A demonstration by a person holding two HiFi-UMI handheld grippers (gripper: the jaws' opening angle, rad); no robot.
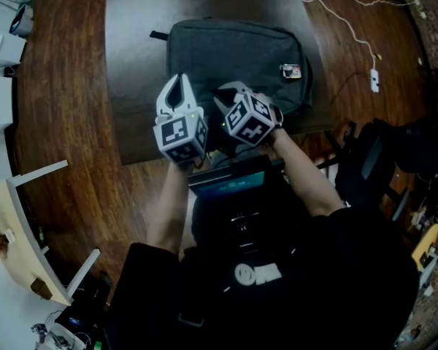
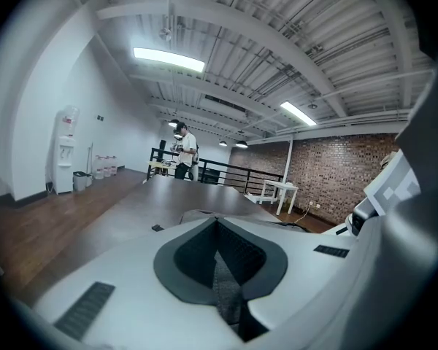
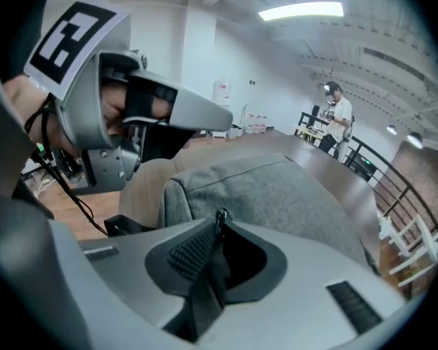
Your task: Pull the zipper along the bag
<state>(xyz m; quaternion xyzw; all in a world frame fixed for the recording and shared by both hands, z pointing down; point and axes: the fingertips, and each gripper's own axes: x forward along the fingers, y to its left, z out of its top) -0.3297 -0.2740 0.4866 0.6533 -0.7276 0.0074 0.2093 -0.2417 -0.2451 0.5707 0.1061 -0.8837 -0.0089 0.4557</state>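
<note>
A dark grey backpack [image 1: 233,57] lies flat on the dark table [image 1: 131,64], and both grippers are at its near edge. In the right gripper view, my right gripper [image 3: 219,223] has its pads closed on a small zipper pull [image 3: 220,215] at the edge of the grey bag [image 3: 277,188]. The head view shows the right gripper [image 1: 230,90] over the bag's near middle. My left gripper [image 1: 180,80] is just to its left, tips over the bag's near left corner. In its own view the left gripper [image 2: 217,223] has its jaws together, and I see nothing clearly between them.
A white cable [image 1: 343,17] with a plug block [image 1: 374,79] trails across the wooden floor at the right. A dark chair [image 1: 372,162] stands near the table's right corner. A small tag [image 1: 290,71] sits on the bag's right side. A person [image 2: 184,150] stands far off.
</note>
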